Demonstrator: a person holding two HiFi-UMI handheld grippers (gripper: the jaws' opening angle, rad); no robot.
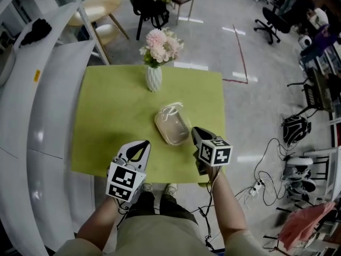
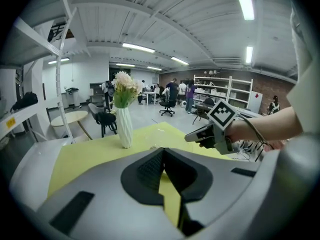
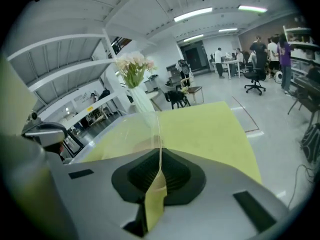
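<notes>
The green table (image 1: 106, 116) fills the middle of your head view. At its 12 o'clock edge stands the white ribbed vase (image 1: 154, 78), upright, with pink and cream flowers (image 1: 161, 46) in it. Near the table's centre, a little toward 4 o'clock, lies the clear plastic container (image 1: 171, 126). It is well apart from the vase, and its long side runs roughly from 11 to 5 o'clock.

Your right gripper (image 1: 196, 134) comes in from 5 o'clock and meets the container at its 3 o'clock rim. In the right gripper view you have the jaws clenched on that thin clear wall, which rises straight up out of the slit between them.

Your left gripper (image 1: 143, 143) hovers over the table's 7 o'clock part, near the front edge. It sits at the container's 8 o'clock and is clear of it. In the left gripper view its jaws are pressed together with nothing in them, and only a sliver of green table shows through the slit. That view also has the vase ahead at 11 o'clock and your right gripper at 2 o'clock.
</notes>
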